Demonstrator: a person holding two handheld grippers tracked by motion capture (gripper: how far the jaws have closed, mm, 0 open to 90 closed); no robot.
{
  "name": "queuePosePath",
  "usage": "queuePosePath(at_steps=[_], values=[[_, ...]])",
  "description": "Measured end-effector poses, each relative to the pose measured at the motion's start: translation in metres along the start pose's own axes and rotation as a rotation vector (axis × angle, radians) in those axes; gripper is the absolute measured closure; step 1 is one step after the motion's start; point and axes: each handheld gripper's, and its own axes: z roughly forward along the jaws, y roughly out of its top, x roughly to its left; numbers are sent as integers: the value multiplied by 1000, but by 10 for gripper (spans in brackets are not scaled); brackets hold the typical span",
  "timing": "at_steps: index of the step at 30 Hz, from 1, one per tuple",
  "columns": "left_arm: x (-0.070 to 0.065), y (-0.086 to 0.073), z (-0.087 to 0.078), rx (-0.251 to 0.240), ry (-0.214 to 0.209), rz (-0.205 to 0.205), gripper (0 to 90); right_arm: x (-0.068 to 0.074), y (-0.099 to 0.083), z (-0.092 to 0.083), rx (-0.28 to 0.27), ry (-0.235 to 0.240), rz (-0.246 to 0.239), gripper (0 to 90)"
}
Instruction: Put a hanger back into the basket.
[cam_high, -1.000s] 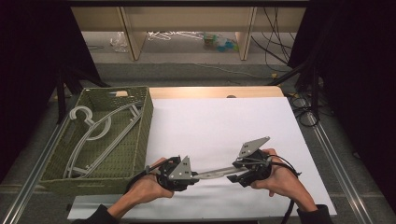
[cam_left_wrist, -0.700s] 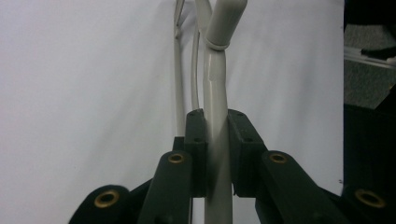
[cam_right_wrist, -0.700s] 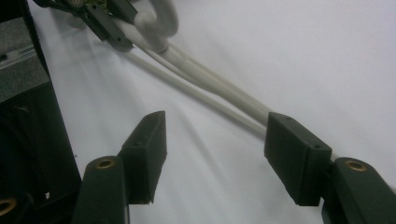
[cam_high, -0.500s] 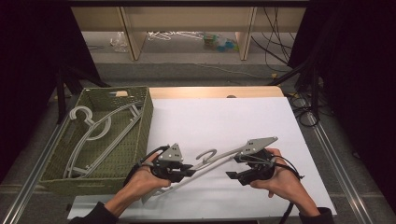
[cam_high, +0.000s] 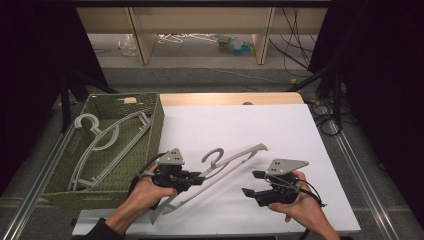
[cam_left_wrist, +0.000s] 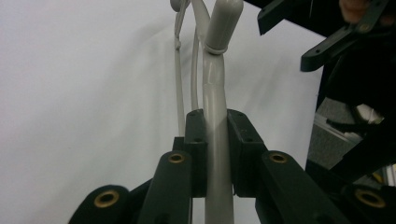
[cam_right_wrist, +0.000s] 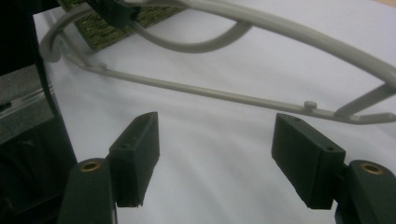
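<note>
The left gripper (cam_high: 192, 178) has its fingers (cam_left_wrist: 198, 140) clamped on one arm of the grey hanger (cam_high: 227, 162), while the right gripper (cam_high: 252, 183) has just been spreading its fingers (cam_right_wrist: 137, 149), which stand wide apart with nothing between them (the hanger's bar passes just beyond their tips). The hanger lies slantwise over the white tabletop (cam_high: 280, 130), long axis running from near-left to far-right, hook toward the far side. Both hands come in from the near edge, the left gripper pointing right along the hanger, the right gripper pointing left toward it.
</note>
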Motion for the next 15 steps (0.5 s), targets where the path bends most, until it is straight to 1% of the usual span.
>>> queuePosePath(at_steps=[1, 3, 4, 5, 6, 7, 8, 9, 10, 11, 13, 15], values=[[0, 0, -2, -6, 0, -5, 792, 0, -3, 0, -9, -2, 8, 326], [-1, 1, -6, -20, -2, -20, 792, 0, -4, 1, -16, 0, 5, 326], [0, 2, -8, -28, -12, -30, 792, 1, -6, 1, -17, 1, 13, 320], [0, 2, -10, -37, -10, -38, 792, 1, -6, 1, -17, 1, 13, 320], [0, 4, -14, -50, -11, -47, 792, 1, -6, 1, -18, 2, 11, 320], [-1, 7, -18, -67, -11, -56, 792, 2, -7, 0, -28, 5, 19, 320], [-1, 7, -18, -67, -11, -56, 792, 2, -7, 0, -28, 5, 19, 320], [-2, 10, -22, -75, -14, -58, 792, 2, -8, 0, -30, 13, 21, 321], [-3, 12, -26, -83, -20, -59, 792, 3, -8, -1, -38, 13, 22, 320], [-4, 14, -29, -89, -17, -69, 792, 4, -9, -2, -40, 16, 21, 317], [-5, 19, -34, -106, -23, -71, 792, 5, -9, -2, -41, 15, 21, 315], [-7, 23, -39, -113, -13, -68, 792, 5, -10, -2, -42, 22, 18, 308]])
